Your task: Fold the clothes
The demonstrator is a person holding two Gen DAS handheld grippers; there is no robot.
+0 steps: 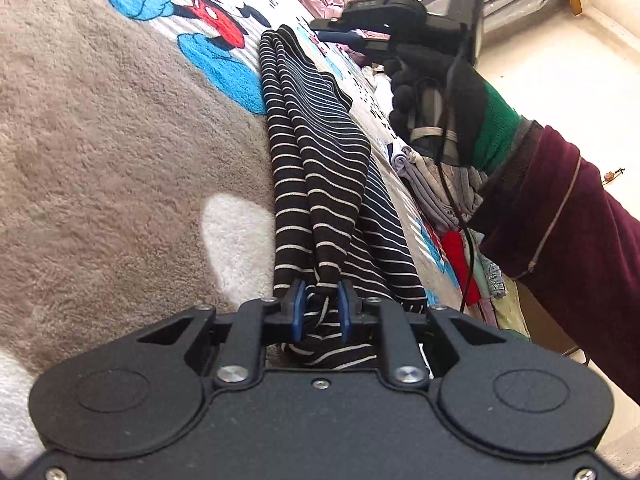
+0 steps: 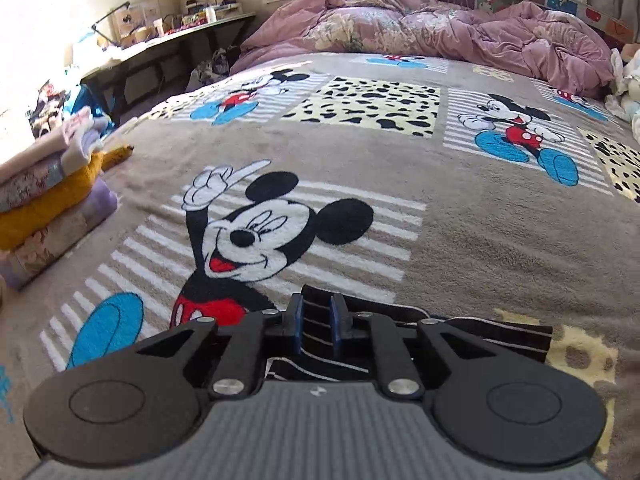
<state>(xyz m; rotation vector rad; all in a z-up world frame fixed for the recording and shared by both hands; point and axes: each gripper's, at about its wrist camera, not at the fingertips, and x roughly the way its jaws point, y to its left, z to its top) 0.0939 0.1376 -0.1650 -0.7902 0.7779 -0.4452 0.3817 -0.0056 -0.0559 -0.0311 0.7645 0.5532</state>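
A black garment with thin white stripes (image 1: 320, 184) hangs stretched over the Mickey Mouse blanket (image 1: 100, 152). My left gripper (image 1: 320, 312) is shut on one bunched end of it. In the left wrist view the right gripper (image 1: 340, 34) is at the garment's far end, held by a black-gloved hand. In the right wrist view my right gripper (image 2: 316, 322) is nearly shut with the striped garment (image 2: 480, 332) between its blue pads, low over the blanket (image 2: 460, 240).
A stack of folded clothes (image 2: 48, 208) stands at the bed's left edge; it also shows in the left wrist view (image 1: 448, 200). A crumpled pink quilt (image 2: 420, 28) lies at the head of the bed. A cluttered desk (image 2: 168, 40) stands at the far left.
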